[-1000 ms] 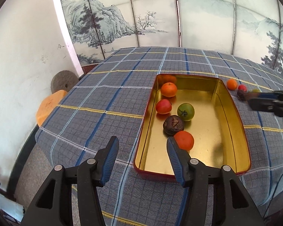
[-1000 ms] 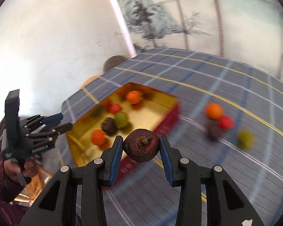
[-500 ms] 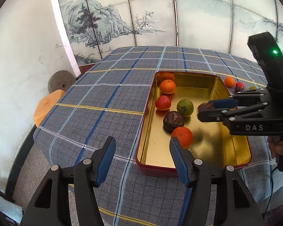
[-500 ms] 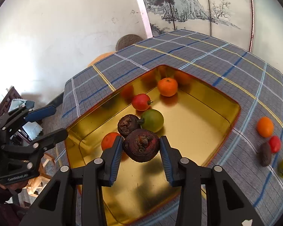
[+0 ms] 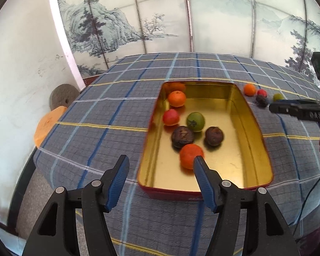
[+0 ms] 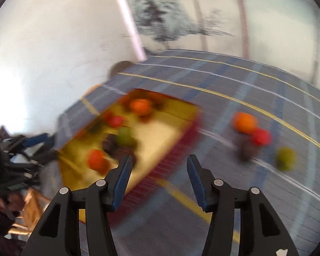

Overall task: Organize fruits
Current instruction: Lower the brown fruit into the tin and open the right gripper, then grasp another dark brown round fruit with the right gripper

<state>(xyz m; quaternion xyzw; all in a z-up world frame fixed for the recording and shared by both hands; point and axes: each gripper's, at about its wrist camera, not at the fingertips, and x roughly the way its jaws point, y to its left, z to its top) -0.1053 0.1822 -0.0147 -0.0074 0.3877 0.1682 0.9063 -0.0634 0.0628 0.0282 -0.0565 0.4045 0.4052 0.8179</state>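
Observation:
A gold tin tray with a red rim (image 5: pixel 253 125) sits on the plaid tablecloth and holds several fruits: two oranges, a red fruit, a green fruit and two dark brown fruits, one (image 5: pixel 214 136) lying near the tray's middle. My left gripper (image 5: pixel 160 164) is open and empty above the tray's near left corner. My right gripper (image 6: pixel 159 162) is open and empty, over the cloth beside the tray (image 6: pixel 181 145); its view is blurred. In the left wrist view it shows at the right edge (image 5: pixel 296 109). An orange (image 6: pixel 244 122), a red fruit (image 6: pixel 261 136), a dark fruit (image 6: pixel 245 150) and a green fruit (image 6: pixel 285 157) lie on the cloth.
The table's near edge drops off just below my left gripper. A round stone disc (image 5: pixel 63 96) and an orange cushion (image 5: pixel 48 123) lie on the floor to the left. A painted landscape screen (image 5: pixel 181 21) stands behind the table.
My right gripper opened and let go of the dark brown fruit, which now lies in the tray. It then pulled back to the right, out over the cloth. My left gripper barely moved.

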